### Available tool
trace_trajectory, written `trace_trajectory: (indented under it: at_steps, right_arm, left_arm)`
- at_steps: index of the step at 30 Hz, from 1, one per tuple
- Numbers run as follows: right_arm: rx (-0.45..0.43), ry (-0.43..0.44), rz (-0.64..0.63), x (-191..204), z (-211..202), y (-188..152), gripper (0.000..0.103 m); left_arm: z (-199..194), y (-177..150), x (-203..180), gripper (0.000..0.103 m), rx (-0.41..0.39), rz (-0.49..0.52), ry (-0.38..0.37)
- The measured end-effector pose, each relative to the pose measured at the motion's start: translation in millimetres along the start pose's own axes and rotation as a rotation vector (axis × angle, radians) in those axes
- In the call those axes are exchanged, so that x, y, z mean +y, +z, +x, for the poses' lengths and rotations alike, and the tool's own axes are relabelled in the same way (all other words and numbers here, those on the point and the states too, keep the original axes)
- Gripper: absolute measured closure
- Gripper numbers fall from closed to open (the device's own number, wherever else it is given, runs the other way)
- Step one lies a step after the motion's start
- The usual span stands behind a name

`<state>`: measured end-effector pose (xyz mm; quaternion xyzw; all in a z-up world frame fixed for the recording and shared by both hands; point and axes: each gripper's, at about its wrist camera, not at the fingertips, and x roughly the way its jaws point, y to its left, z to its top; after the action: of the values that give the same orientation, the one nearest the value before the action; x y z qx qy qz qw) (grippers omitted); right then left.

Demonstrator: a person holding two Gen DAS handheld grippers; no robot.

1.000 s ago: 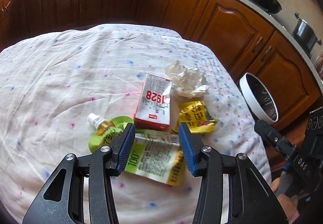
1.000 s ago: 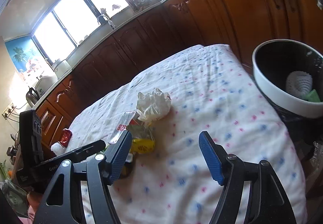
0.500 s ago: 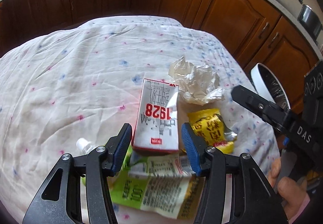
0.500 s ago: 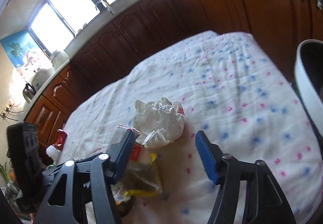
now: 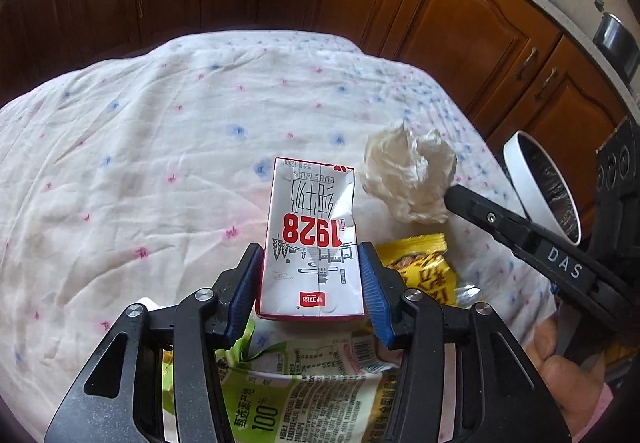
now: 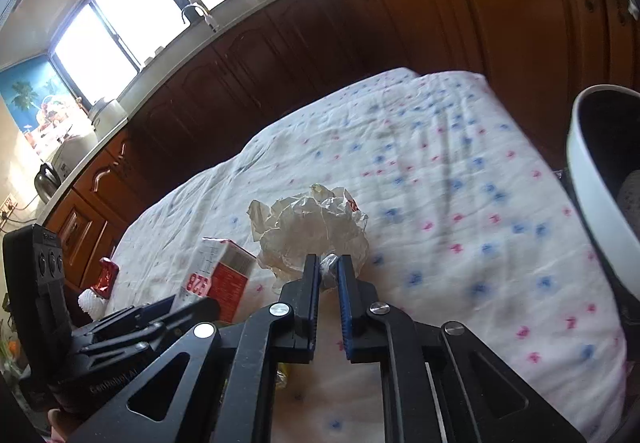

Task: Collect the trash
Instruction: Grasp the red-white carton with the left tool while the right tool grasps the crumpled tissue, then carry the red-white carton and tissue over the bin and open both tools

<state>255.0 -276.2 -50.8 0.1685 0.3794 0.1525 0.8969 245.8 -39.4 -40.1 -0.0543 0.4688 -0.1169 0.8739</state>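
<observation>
So the big change from half a second ago: the right tool (image 6: 329,268) was wide open with the crumpled paper wad (image 6: 316,231) sitting loose between its fingers, and now it's pinched nearly closed on the near edge of that wad. Looks like a thin fold is caught, so I'd guess the grip is real but not deep.

Meanwhile the left tool (image 5: 311,283) has slid forward and now straddles the milk carton (image 5: 310,239), a blue pad on each side at the carton's near end. Whether the pads are actually pressing or just touching, I can't tell; the carton isn't visibly dented there.

Using the carton as the anchor: the wad sits just beyond it to the right, the yellow snack wrapper (image 5: 424,271) lies right beside it, and the green juice pouch (image 5: 288,383) is partly tucked under its near end. All of it's on the flowery cloth over the desk (image 5: 160,163). The white-rimmed bin (image 6: 596,195) is off the desk's edge, past the wad.

So both pieces look about ready to lift and go binward.
</observation>
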Motion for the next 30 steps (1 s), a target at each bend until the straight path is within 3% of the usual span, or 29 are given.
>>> trace_trajectory:
  at_steps: [6, 18, 30]
  right_arm:
    - [-0.065, -0.032, 0.033, -23, -35, 1, 0.094]
    - [-0.175, -0.12, 0.102, -73, -109, -7, 0.094]
    - [-0.234, -0.208, 0.165, -123, -157, -20, 0.094]
  left_arm:
    - [-16, 12, -14, 0.056, -0.051, 0.022, -0.021]
    - [-36, 20, -89, 0.056, -0.108, 0.139, -0.119]
    - [-21, 11, -169, 0.056, -0.067, 0.254, -0.197]
